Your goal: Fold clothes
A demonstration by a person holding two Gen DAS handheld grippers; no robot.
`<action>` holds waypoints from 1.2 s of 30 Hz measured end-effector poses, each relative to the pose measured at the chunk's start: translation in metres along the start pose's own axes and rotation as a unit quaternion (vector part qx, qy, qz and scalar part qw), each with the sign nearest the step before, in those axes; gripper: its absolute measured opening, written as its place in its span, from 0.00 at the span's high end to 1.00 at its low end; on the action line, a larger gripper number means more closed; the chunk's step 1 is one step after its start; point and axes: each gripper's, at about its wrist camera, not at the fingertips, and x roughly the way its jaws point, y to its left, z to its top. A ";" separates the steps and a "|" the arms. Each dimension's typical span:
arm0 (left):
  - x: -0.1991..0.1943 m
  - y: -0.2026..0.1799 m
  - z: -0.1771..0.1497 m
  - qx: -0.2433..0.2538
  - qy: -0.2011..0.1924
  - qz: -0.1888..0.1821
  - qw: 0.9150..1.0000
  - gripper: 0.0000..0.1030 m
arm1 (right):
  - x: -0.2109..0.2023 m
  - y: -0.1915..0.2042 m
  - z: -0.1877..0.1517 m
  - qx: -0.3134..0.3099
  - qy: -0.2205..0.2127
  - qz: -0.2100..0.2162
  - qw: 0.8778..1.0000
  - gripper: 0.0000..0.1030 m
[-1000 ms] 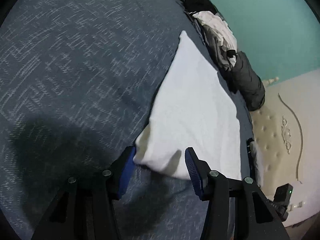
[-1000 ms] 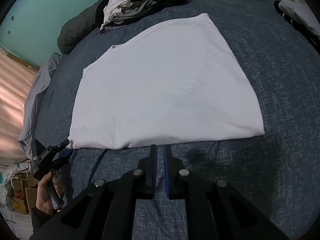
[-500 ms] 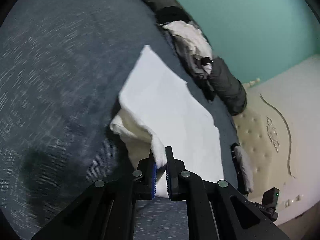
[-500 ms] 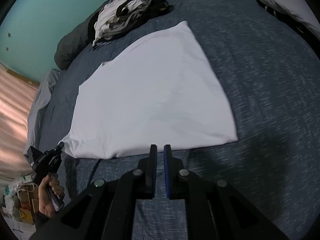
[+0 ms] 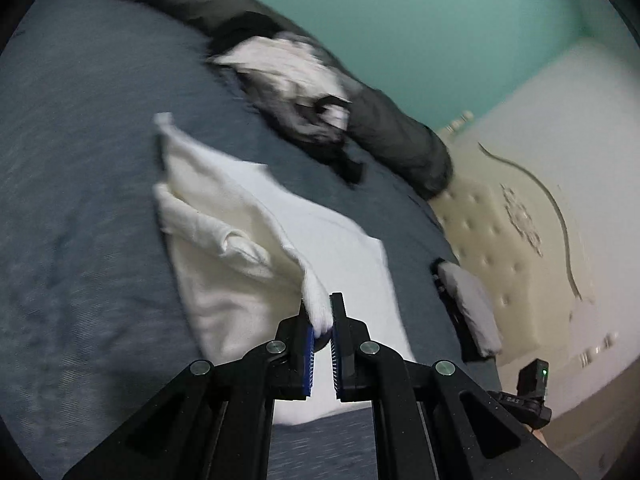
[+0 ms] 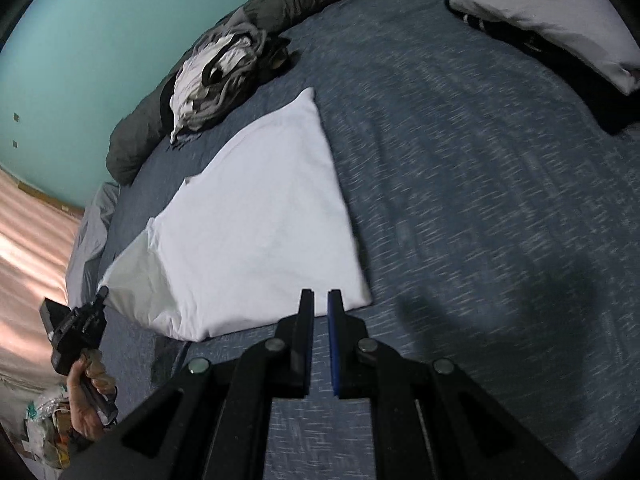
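A white garment (image 6: pixel 256 216) lies partly folded on a dark blue bedspread (image 6: pixel 480 200). My left gripper (image 5: pixel 321 312) is shut on one corner of the white garment (image 5: pixel 240 248) and holds it lifted, so the cloth drapes back over itself. In the right wrist view that raised corner shows at the garment's left end, beside the left gripper (image 6: pixel 102 294) in a hand (image 6: pixel 86 404). My right gripper (image 6: pixel 320 300) is shut with nothing between its fingers, hovering at the garment's near edge.
A heap of grey and white clothes (image 6: pixel 220 76) and a dark rolled duvet (image 5: pixel 400 140) lie along the teal wall. A pillow (image 6: pixel 552 16) rests at the bed's far right. A cream tufted headboard (image 5: pixel 520 232) borders the bed.
The left gripper closed on the garment's corner and lifted it, pulling the cloth up and over. The right gripper slid along the near edge, staying shut.
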 end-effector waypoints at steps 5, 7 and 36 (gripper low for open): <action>0.067 -0.092 -0.010 0.064 0.048 -0.044 0.996 0.94 | -0.014 -0.022 0.001 0.012 -0.008 0.006 1.000 0.94; 0.099 -0.119 -0.024 0.086 0.084 -0.057 0.991 0.93 | -0.016 -0.031 0.000 0.018 -0.008 0.007 1.000 0.94; 0.114 -0.039 -0.081 0.157 0.163 0.097 0.969 0.53 | 0.103 0.057 0.014 -0.132 0.115 0.004 0.985 0.51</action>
